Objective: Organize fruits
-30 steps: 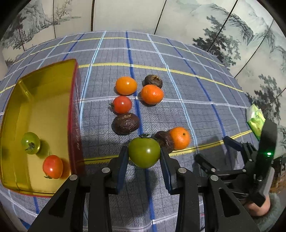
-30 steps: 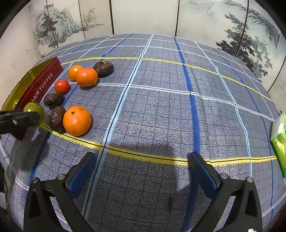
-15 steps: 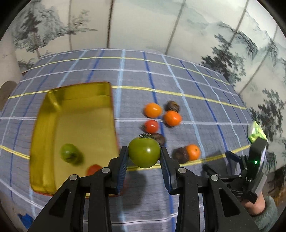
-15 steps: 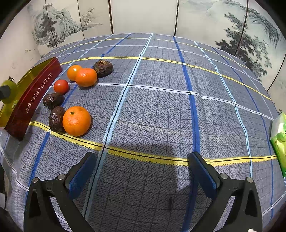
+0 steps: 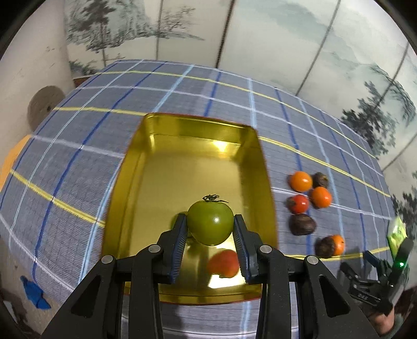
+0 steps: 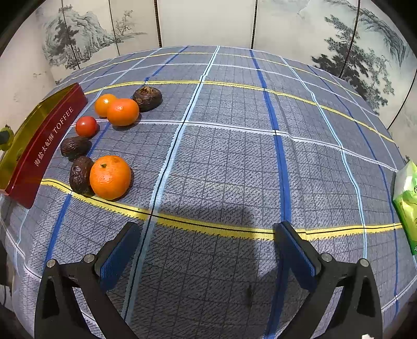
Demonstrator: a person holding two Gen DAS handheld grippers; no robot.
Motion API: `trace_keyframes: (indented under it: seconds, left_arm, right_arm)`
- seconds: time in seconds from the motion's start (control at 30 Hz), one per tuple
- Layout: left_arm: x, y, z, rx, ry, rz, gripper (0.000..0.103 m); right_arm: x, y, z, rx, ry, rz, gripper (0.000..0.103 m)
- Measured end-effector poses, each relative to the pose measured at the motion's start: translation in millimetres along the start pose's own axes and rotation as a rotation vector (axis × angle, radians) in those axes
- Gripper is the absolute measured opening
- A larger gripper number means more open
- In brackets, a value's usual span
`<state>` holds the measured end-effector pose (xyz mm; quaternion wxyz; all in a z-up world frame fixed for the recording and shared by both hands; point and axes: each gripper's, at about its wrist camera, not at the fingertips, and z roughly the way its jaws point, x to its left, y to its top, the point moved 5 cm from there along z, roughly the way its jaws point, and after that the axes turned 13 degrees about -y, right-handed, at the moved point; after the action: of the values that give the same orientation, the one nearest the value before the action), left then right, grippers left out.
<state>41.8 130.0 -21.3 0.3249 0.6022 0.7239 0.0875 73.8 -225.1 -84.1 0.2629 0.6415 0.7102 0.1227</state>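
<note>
- Gold inside and red outside, the tin (image 5: 192, 146) lies open on the checked cloth (image 6: 234, 156); white lettering on its red wall, seen from the right wrist, includes "TOFFEE".
- The left gripper (image 5: 210, 229) pinches a green tomato (image 5: 210, 223) between its blue pads, stalk up, in the air over the near half of the tin.
- A red tomato (image 5: 224, 263) lies on the tin floor, below and just right of the held one, blurred and partly hidden by the right finger.
- On the cloth right of the tin lie the loose fruits: a small red tomato (image 6: 86, 126), three oranges and three dark wrinkled fruits.
- The nearest orange (image 6: 110, 177) touches a dark fruit (image 6: 80, 174) on its left, both by the yellow stripe.
- A second dark fruit (image 6: 75, 147) lies between that pair and the small red tomato.
- Further back, two oranges (image 6: 122, 111) sit side by side, touching, with the third dark fruit (image 6: 147, 98) just right of them.
- The right gripper (image 6: 208, 253) is spread wide over bare cloth, nothing between its fingers, well apart from the fruits.
- A green packet (image 6: 406, 206) lies at the cloth's right edge.
- A painted folding screen (image 6: 208, 23) stands behind the table.
</note>
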Motion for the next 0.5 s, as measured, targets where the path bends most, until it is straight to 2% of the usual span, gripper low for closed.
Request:
trace_keyframes:
  seconds: [0.5]
  left_arm:
    - [47.7,-24.0,9.3,0.05,0.061,-0.052,0.036]
  right_arm:
    - [0.9,-1.2,-0.4,0.014,-0.013,0.018,0.103]
